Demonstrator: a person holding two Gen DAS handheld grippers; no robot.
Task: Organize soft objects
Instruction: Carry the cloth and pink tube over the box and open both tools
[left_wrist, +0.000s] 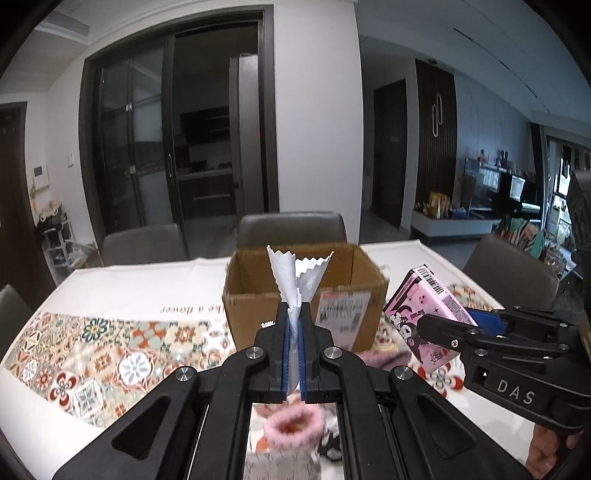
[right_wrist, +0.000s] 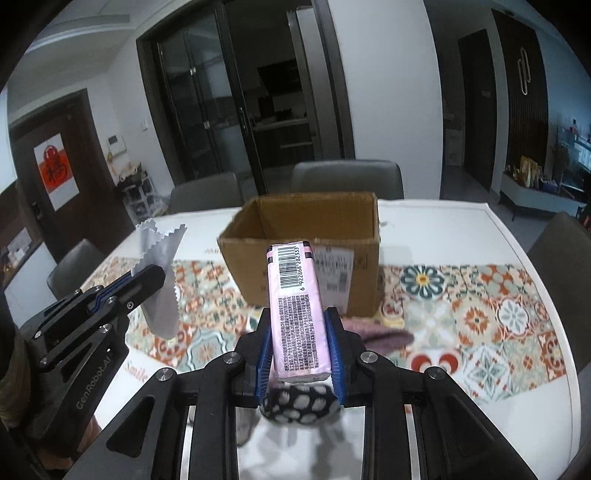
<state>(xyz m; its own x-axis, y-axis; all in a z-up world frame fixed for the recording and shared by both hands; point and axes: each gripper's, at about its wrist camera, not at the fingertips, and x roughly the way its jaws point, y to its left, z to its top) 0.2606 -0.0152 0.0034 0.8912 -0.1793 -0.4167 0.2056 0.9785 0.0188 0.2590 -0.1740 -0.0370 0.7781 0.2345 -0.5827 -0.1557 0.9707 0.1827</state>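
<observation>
Right now both claws are up in the air above the worktop (right_wrist: 517, 236), and both point at the open brown box (left_wrist: 255, 306).

The left claw (left_wrist: 293, 325) is held level, with its two blue pads pressed tight on a gray cloth (left_wrist: 295, 280). The cloth has zigzag edges. It sticks up past the tips toward 12 o'clock, twisted like a bow, right in front of the box. In the right wrist view the cloth hangs down below the pads too.

The right claw (right_wrist: 300, 332) tips up a little. It pinches a pink pack of tissues (right_wrist: 295, 306) by its long sides. The pack pokes out toward 12 o'clock, and its end with the black bar code is in front of the near wall of the box. In the left wrist view the pack is at 3 o'clock, tilted, with a cartoon face on it.

The box stands in the middle of the worktop on a cloth with flower tiles (left_wrist: 74, 350). A fuzzy pink ring (left_wrist: 293, 428) lies under the left claw at 6 o'clock. A black thing with white spots (right_wrist: 299, 404) lies under the right claw at 6 o'clock. Gray chairs (left_wrist: 291, 229) stand behind the worktop.
</observation>
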